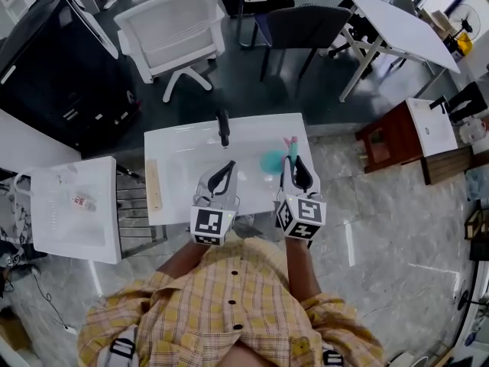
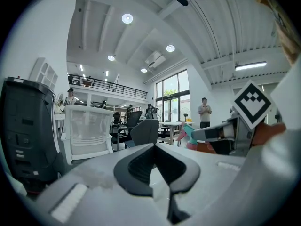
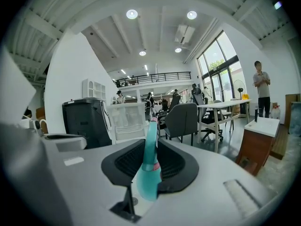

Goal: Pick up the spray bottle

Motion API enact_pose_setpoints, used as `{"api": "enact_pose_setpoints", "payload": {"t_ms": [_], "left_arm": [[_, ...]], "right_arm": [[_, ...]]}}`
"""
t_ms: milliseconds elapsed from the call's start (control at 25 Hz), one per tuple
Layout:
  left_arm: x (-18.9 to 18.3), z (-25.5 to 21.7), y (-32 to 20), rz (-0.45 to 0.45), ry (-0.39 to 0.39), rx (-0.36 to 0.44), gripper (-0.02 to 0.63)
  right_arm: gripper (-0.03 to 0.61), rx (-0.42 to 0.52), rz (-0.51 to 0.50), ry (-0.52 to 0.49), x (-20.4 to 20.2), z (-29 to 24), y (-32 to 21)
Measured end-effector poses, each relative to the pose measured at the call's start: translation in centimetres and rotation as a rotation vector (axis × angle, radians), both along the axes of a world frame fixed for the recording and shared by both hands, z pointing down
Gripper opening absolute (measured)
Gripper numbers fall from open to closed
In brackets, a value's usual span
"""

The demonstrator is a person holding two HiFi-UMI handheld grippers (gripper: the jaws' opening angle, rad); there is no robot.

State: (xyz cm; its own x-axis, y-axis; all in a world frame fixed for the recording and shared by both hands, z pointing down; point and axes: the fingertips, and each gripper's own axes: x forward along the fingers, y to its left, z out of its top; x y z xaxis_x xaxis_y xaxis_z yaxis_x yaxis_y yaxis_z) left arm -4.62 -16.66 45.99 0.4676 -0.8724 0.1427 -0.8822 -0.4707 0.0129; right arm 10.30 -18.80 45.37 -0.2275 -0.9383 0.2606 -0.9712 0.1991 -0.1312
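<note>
the right gripper [image 1: 295, 164] clamps the teal spray bottle [image 1: 272, 161] between its jaws, over the white sink [image 1: 172, 147] at frame centre. the left gripper [image 1: 228, 167] — jaws together, empty — hangs just left of it.

I stood at the near edge of a white sink top [image 1: 176, 147], with a black faucet [image 1: 223, 128] at its far edge and a pale wooden strip [image 1: 155, 183] along its left side. My left gripper [image 1: 228, 167] hung over the basin with its jaws drawn to a point. Just to the right, my right gripper [image 1: 295, 160] had the neck of the teal spray bottle [image 1: 272, 161] between its jaws. Beyond the sink stood a white chair [image 1: 172, 29] and a dark chair [image 1: 302, 25], and a white side table [image 1: 76, 228] stood near left.
</note>
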Motion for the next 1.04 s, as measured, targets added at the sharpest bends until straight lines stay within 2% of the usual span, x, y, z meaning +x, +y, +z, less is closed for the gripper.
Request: {"api": "enact_pose_setpoints", "payload": {"t_ms": [1040], "left_arm": [[-0.5,-0.5,0.8,0.004,0.013,0.014,-0.002]], "right_arm": [[0.084,0.029,0.013,-0.003,0.1,0.1,2.8]]}}
